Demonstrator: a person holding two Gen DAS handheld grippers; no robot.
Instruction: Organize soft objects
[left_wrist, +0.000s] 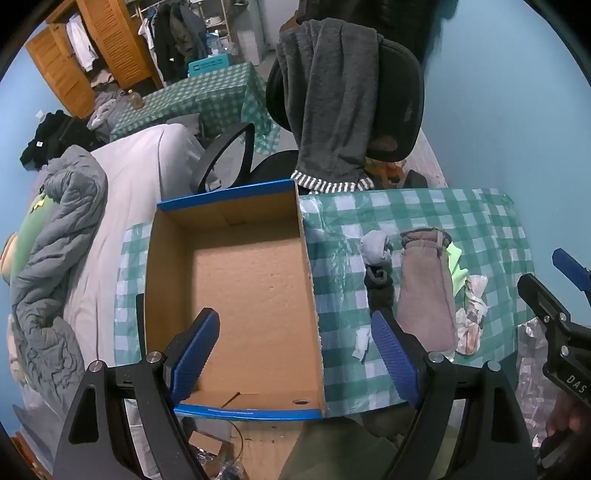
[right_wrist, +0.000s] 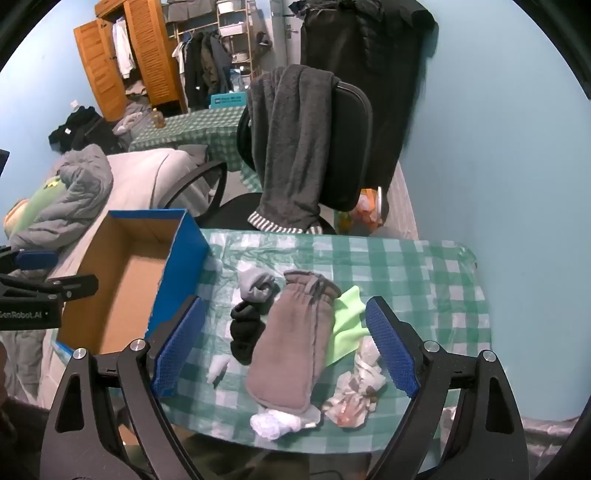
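Note:
An open, empty cardboard box (left_wrist: 243, 288) with blue outer walls (right_wrist: 181, 266) stands on the left of the checkered table. Right of it lie soft items: a long taupe fleece pouch (right_wrist: 291, 339), a light grey rolled sock (right_wrist: 255, 286), a dark rolled sock (right_wrist: 243, 328), a lime green cloth (right_wrist: 349, 317) and crumpled white bits (right_wrist: 280, 422). My left gripper (left_wrist: 295, 354) is open and empty over the box's near right wall. My right gripper (right_wrist: 286, 347) is open and empty, hovering above the taupe pouch (left_wrist: 428, 291).
A black office chair (right_wrist: 347, 147) draped with a grey garment (left_wrist: 332, 110) stands behind the table. A bed with a grey duvet (left_wrist: 55, 258) is on the left. The blue wall (right_wrist: 498, 147) borders the table's right side. Crumpled wrappers (right_wrist: 354, 395) lie near the front edge.

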